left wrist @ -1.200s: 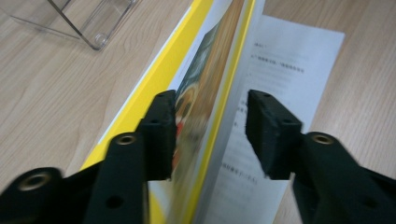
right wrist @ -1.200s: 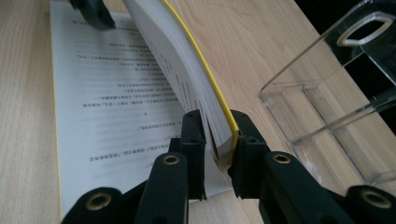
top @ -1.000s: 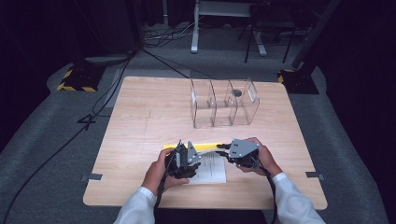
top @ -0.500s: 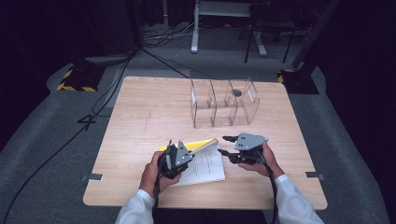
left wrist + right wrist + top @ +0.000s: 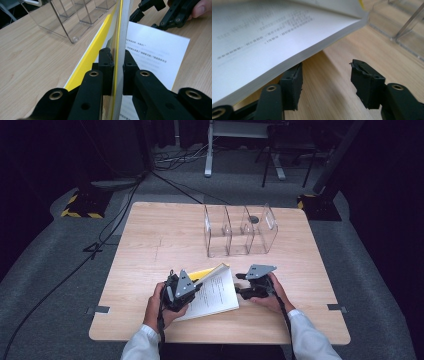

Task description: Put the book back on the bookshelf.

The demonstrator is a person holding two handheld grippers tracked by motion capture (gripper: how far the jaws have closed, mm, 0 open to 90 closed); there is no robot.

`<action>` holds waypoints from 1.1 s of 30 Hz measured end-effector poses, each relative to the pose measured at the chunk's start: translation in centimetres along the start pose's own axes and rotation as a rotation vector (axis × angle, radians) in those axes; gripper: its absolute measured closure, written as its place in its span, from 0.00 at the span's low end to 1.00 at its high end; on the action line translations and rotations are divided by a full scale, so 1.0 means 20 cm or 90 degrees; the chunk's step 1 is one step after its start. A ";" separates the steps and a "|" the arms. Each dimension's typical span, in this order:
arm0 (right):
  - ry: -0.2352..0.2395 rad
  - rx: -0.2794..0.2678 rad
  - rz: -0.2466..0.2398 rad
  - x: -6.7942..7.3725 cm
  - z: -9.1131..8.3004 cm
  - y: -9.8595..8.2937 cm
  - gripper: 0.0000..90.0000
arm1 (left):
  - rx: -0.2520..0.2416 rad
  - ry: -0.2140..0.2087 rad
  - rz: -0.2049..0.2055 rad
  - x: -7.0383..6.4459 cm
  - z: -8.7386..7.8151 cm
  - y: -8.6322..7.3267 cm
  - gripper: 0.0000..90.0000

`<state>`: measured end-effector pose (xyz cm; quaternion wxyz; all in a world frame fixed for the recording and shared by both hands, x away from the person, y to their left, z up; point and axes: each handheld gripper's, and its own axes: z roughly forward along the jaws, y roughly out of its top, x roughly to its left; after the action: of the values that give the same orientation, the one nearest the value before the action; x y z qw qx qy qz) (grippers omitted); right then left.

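A thick book with a yellow cover point(image 5: 201, 273) and printed white pages point(image 5: 216, 292) lies at the table's front centre. Its top part is raised on edge. My left gripper point(image 5: 192, 287) is shut on that raised yellow cover and a few pages point(image 5: 117, 30), held in a hand at the book's left side. The right gripper point(image 5: 240, 285) stands open at the book's right edge. In the right gripper view its jaws point(image 5: 325, 75) are apart, the left one tucked under the overhanging page block point(image 5: 262, 37). The right gripper point(image 5: 160, 13) also shows beyond the page.
A clear plastic organizer point(image 5: 240, 231) with three compartments stands behind the book, near the table's back centre point(image 5: 70, 15) point(image 5: 402, 25). The wooden table point(image 5: 150, 240) has bare room on the left. Cables and stand bases lie on the grey floor point(image 5: 75, 265) beyond it.
The book lay nearly flat between both grippers. The left gripper has since lifted its cover side, exposing the printed page, and the right gripper has shifted slightly to the book's right edge.
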<state>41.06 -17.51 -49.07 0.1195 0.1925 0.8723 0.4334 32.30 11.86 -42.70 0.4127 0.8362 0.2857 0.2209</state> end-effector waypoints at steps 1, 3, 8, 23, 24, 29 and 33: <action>0.007 -0.021 0.014 -0.01 -0.02 0.00 0.50 | -0.013 -0.005 -0.006 0.01 -0.01 0.00 0.91; 0.014 -0.074 0.040 -0.02 -0.07 0.02 0.50 | -0.042 -0.021 -0.021 0.01 -0.01 0.01 0.91; -0.002 -0.140 0.031 -0.03 -0.21 0.11 0.50 | -0.092 -0.067 -0.036 -0.02 0.04 0.05 0.90; -0.040 -0.103 -0.027 0.11 -0.17 0.28 0.48 | -0.099 -0.116 -0.088 -0.07 0.00 -0.12 0.88; -0.041 -0.095 -0.030 0.11 -0.15 0.28 0.48 | -0.097 -0.120 -0.090 -0.07 -0.01 -0.13 0.88; -0.048 -0.102 -0.038 0.14 -0.13 0.30 0.49 | -0.120 -0.150 -0.112 -0.05 -0.01 -0.17 0.86; -0.072 -0.125 -0.025 0.14 -0.15 0.29 0.52 | -0.132 -0.158 -0.112 -0.05 0.03 -0.14 0.84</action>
<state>38.82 -15.30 -42.66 0.1955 0.1866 0.8212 0.5026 31.08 12.15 -45.40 0.5466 0.7818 0.2802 0.1072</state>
